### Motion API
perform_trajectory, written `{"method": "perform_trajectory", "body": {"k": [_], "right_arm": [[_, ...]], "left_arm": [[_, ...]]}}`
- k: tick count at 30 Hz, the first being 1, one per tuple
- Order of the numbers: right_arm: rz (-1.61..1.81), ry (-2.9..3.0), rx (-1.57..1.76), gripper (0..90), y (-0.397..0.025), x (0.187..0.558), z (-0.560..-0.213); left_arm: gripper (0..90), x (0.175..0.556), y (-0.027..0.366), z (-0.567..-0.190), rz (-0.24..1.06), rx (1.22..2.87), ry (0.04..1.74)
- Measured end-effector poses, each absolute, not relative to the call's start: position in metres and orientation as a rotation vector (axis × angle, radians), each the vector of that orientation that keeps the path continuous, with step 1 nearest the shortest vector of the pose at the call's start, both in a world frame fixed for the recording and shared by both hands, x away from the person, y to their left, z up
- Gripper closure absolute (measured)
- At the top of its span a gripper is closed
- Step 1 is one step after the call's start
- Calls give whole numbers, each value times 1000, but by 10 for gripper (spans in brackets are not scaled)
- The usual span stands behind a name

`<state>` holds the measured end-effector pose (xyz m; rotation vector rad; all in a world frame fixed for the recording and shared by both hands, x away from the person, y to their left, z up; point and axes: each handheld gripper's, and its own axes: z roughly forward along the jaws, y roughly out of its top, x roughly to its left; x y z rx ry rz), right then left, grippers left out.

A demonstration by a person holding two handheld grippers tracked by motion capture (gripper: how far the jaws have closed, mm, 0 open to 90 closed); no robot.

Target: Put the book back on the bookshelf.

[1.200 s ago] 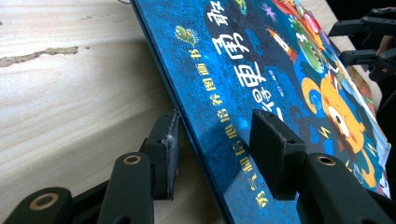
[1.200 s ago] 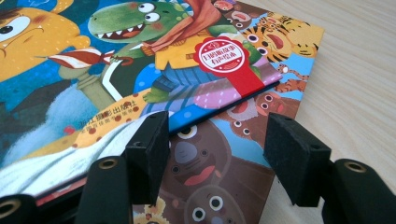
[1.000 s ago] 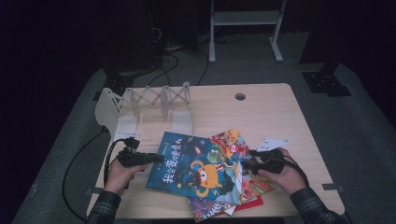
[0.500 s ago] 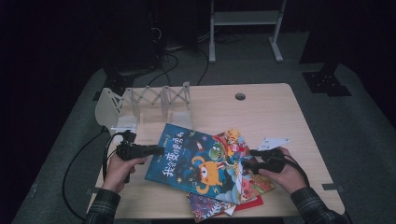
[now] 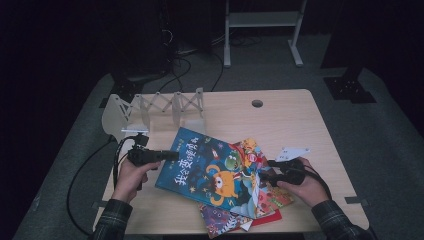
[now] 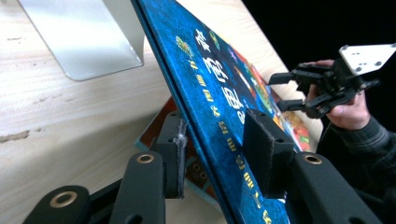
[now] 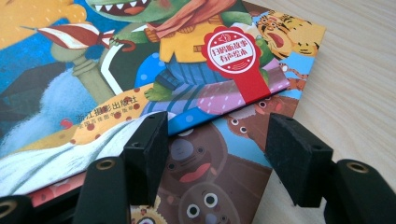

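A blue picture book (image 5: 210, 167) lies tilted over a pile of other picture books (image 5: 267, 200) near the table's front. My left gripper (image 5: 172, 155) is shut on the blue book's left edge. In the left gripper view its pads (image 6: 264, 149) clamp the raised cover (image 6: 219, 79). My right gripper (image 5: 266, 171) stands open at the pile's right side, also seen in the left gripper view (image 6: 279, 92). In the right gripper view its jaws (image 7: 217, 135) hover open over the blue book's corner (image 7: 70, 70) and a book with brown cartoon faces (image 7: 210, 186).
A white accordion book rack (image 5: 160, 106) stands at the back left of the wooden table (image 5: 300, 125); its grey base plate (image 6: 88, 37) lies just beyond the lifted book. A cable hole (image 5: 257, 103) sits mid-back. A frame leg (image 5: 260, 20) stands on the floor behind.
My left gripper has moved away from the person, toward the rack, with the blue book's edge, drawing the book left off the pile. The right gripper has stayed put.
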<state>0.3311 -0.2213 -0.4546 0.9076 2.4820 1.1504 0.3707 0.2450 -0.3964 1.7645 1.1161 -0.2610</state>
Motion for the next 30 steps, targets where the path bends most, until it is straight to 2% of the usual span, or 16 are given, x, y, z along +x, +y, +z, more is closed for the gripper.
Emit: {"method": "perform_trajectory", "body": {"k": [4, 13, 23, 30], "right_arm": [[1149, 2490, 905, 391, -221, 332, -454], [1143, 2530, 887, 459, -220, 333, -452], [1119, 2545, 862, 469, -219, 334, -450], [1117, 2541, 861, 462, -219, 334, -450]], "left_arm": [[645, 372, 245, -389, -294, 1745, 1094], [652, 377, 238, -368, -290, 1795, 1070], [649, 387, 227, -353, -280, 1857, 1115], [689, 389, 228, -349, -336, 1811, 1119]]}}
